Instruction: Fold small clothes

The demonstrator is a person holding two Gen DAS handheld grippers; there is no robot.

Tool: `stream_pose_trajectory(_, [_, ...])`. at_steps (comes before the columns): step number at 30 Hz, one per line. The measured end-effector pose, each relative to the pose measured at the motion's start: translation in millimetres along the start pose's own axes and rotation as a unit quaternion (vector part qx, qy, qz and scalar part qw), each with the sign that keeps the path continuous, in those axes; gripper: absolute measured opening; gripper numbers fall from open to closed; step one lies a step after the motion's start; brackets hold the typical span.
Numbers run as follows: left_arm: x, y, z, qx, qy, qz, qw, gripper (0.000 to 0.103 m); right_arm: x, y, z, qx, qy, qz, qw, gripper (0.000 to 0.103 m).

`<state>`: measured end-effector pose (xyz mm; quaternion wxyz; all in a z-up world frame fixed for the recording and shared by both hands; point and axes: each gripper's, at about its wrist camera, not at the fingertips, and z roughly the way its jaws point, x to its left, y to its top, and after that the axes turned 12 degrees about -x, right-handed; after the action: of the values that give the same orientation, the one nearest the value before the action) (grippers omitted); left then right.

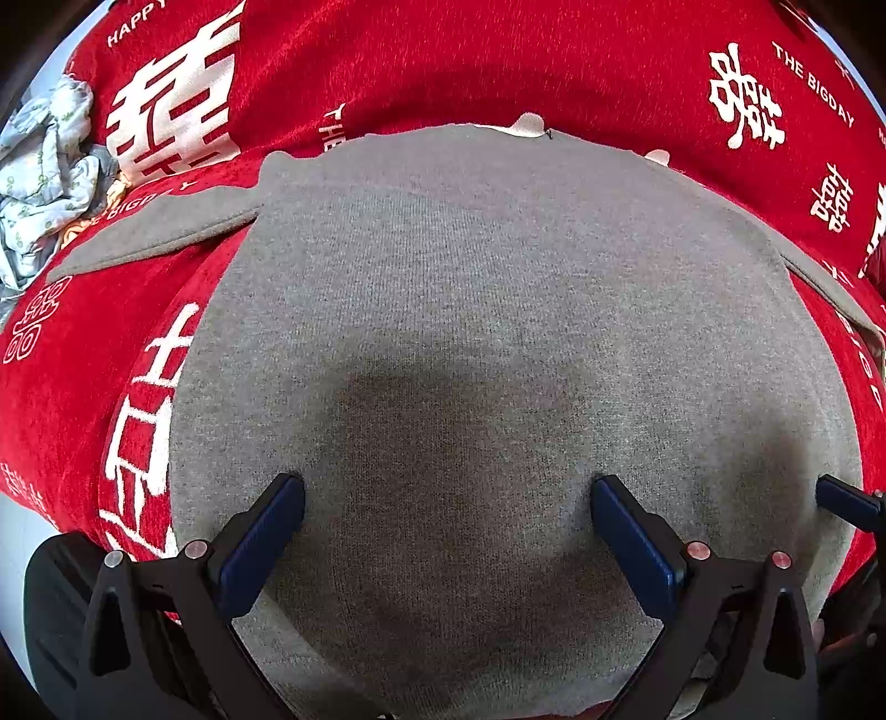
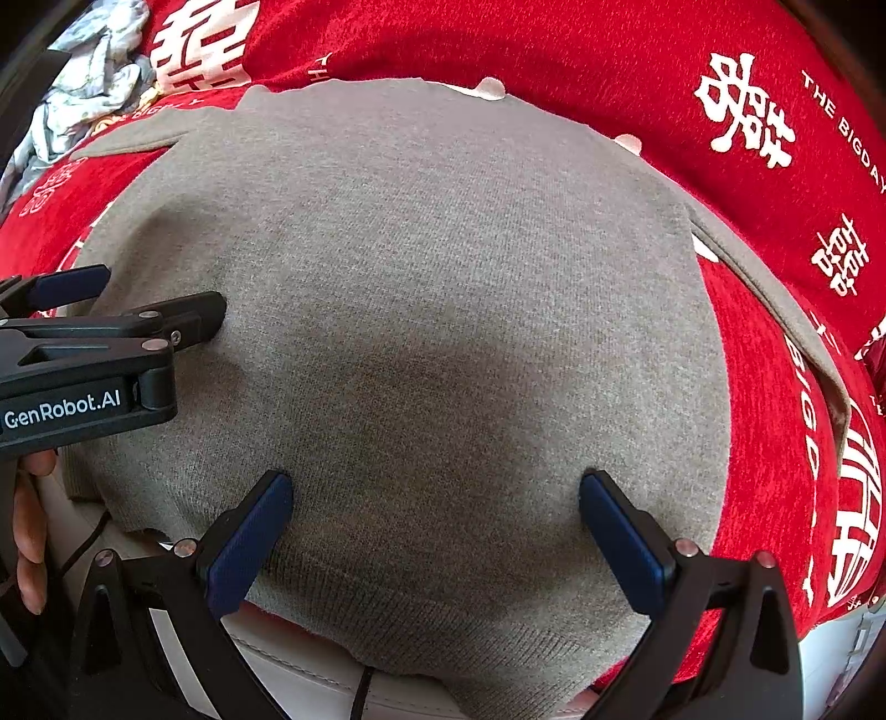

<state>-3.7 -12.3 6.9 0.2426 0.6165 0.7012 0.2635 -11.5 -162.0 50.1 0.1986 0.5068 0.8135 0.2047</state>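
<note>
Lying flat, grey ribbed-knit garment (image 1: 498, 310) on plush red printed cloth (image 1: 498, 61), left gripper (image 1: 447, 518) and right gripper (image 2: 436, 512) spread apart, person's fingers (image 2: 27, 520) only in right view.

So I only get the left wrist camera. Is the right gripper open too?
Observer: Yes, the right gripper is open, its fingers spread wide over the grey knitted sweater.
Operator: What's under the sweater's near edge?
Observer: The hem lies on a white padded surface, not on the red patterned blanket.
Operator: Can you see a hand?
Observer: Yes, a hand shows below the left gripper.
</note>
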Motion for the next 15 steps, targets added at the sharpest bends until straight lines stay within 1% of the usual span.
stream_pose_trajectory(3, [2, 0, 0, -0.002, -0.005, -0.005, 1.0000, 0.103, 0, 0, 0, 0.000, 0.000, 0.000, 1.000, 0.103])
stream_pose_trajectory(7, [1, 1, 0, -0.001, -0.003, -0.002, 1.0000, 0.103, 1, 0, 0, -0.001, -0.004, -0.004, 1.000, 0.103])
stream_pose_trajectory(10, [0, 6, 2, 0.014, -0.002, 0.007, 0.9999, 0.103, 2, 0, 0, -0.001, -0.004, -0.006, 1.000, 0.103])
stream_pose_trajectory(12, [-3, 12, 0, 0.025, 0.003, 0.021, 0.9995, 0.103, 0, 1, -2, -0.002, 0.001, -0.005, 1.000, 0.103])
stream_pose_trajectory(13, [-5, 15, -2, 0.023, 0.009, 0.031, 0.9992, 0.103, -2, 2, -5, -0.006, 0.004, -0.003, 1.000, 0.103])
stream_pose_trajectory(15, [-11, 25, -13, -0.001, 0.018, 0.049, 0.9986, 0.103, -12, 10, -17, -0.034, 0.009, 0.013, 0.999, 0.103])
